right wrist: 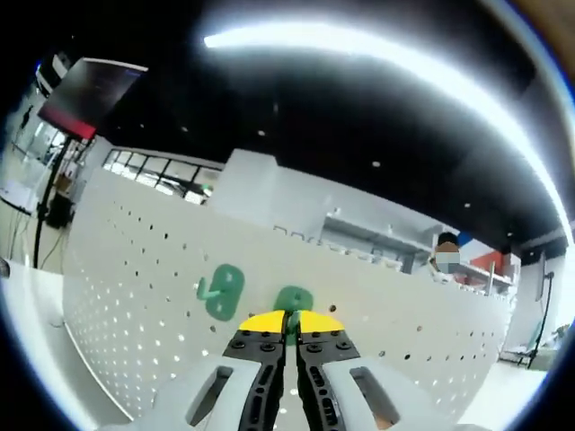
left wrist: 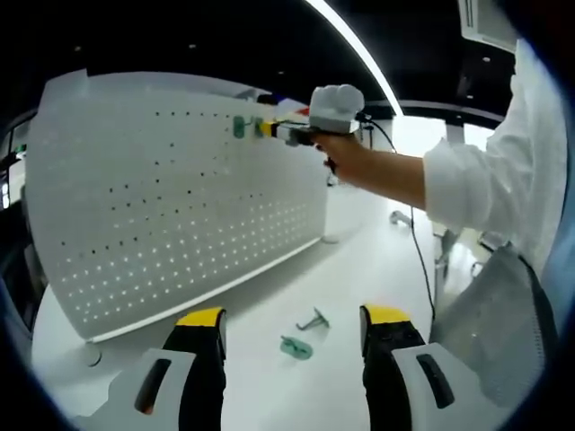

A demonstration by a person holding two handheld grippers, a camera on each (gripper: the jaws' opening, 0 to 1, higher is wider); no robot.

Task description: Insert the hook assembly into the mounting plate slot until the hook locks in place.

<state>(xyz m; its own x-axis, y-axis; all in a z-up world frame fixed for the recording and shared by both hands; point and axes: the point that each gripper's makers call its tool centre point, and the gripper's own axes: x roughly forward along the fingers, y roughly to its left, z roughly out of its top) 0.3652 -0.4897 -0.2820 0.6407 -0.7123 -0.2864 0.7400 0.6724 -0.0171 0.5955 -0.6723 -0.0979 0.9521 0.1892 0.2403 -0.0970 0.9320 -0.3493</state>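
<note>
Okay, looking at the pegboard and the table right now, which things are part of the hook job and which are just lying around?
Part of the job:
- white pegboard
- green hook pinched in the right gripper at the board
- green hook already on the board
- left gripper, open

Lying about for now:
- green hook on the table
- grey hook beside it

Pegboard (left wrist: pixel 180 197) stands upright on table (left wrist: pixel 359 269), your landmark; one hook plate (right wrist: pixel 224 292) already mounted on its face; second hook plate (right wrist: pixel 293 303) just beside it, against board, at tips of your right gripper (right wrist: pixel 286 325); loose hook (left wrist: pixel 313 320) and loose plate (left wrist: pixel 296 347) lie on table before pegboard, between your left gripper (left wrist: pixel 292 319) jaws.
</note>
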